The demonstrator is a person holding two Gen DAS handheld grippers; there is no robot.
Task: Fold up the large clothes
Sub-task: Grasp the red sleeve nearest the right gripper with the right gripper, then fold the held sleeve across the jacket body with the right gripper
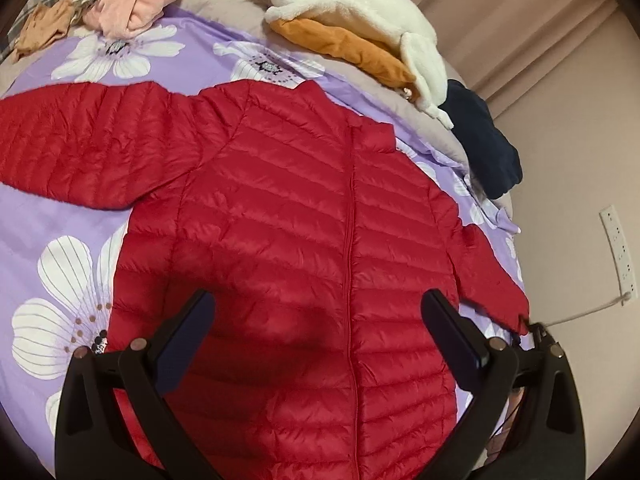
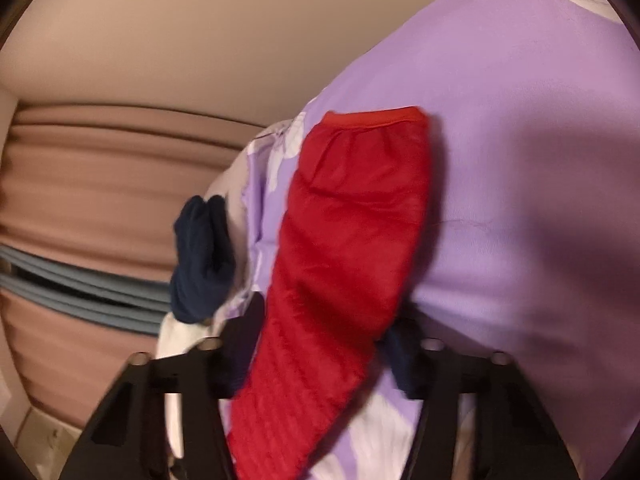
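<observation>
A red quilted puffer jacket point(image 1: 304, 216) lies flat and zipped on the purple flowered bedspread point(image 1: 48, 216). Its left sleeve is spread out to the left; its right sleeve point(image 1: 492, 276) runs toward the bed's right edge. My left gripper point(image 1: 320, 320) is open and empty, hovering above the jacket's lower body. In the right wrist view the right sleeve point(image 2: 352, 232) passes between the fingers of my right gripper point(image 2: 324, 340), with its cuff pointing away. Whether the jaws are pressing on the sleeve is not clear. The right gripper also shows at the sleeve's cuff in the left wrist view point(image 1: 540, 340).
At the back of the bed lie a white fleece garment point(image 1: 360, 4), an orange one point(image 1: 352, 48), a navy one point(image 1: 484, 140) and a pink pile point(image 1: 132, 4). A wall with a socket strip point(image 1: 618, 252) stands to the right. Curtains point(image 2: 100, 168) hang behind.
</observation>
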